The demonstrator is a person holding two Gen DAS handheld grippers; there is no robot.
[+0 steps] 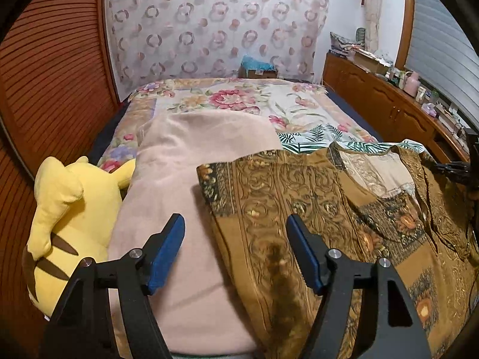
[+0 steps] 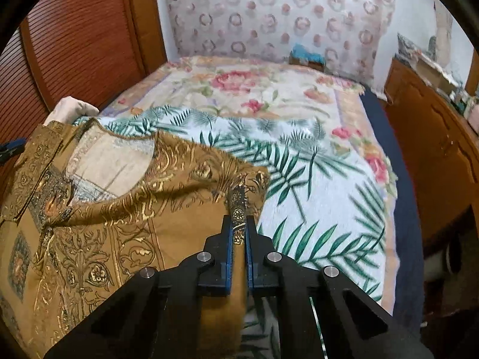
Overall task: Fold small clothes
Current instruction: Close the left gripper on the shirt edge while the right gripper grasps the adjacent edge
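Wide bed [image 1: 299, 110] under a floral bedspread, flanked by slatted wooden doors [image 1: 45, 74] and a brown wooden cabinet [image 1: 383, 101]. Spread across the near part of the bed: a plain pale-pink blanket [image 1: 185, 179] and a white palm-leaf cloth [image 2: 314, 179]. Lying partly on both, a mustard-brown patterned garment with gold scrollwork [image 1: 284, 194], neckline opened toward the far side. Beside the blanket, a yellow plush toy [image 1: 66, 209]. Hovering over blanket and garment edge, left gripper [image 1: 235, 230], jaws spread wide, holding nothing. Right gripper [image 2: 238, 224], jaws nearly closed, pinching a raised fold of the garment's edge.
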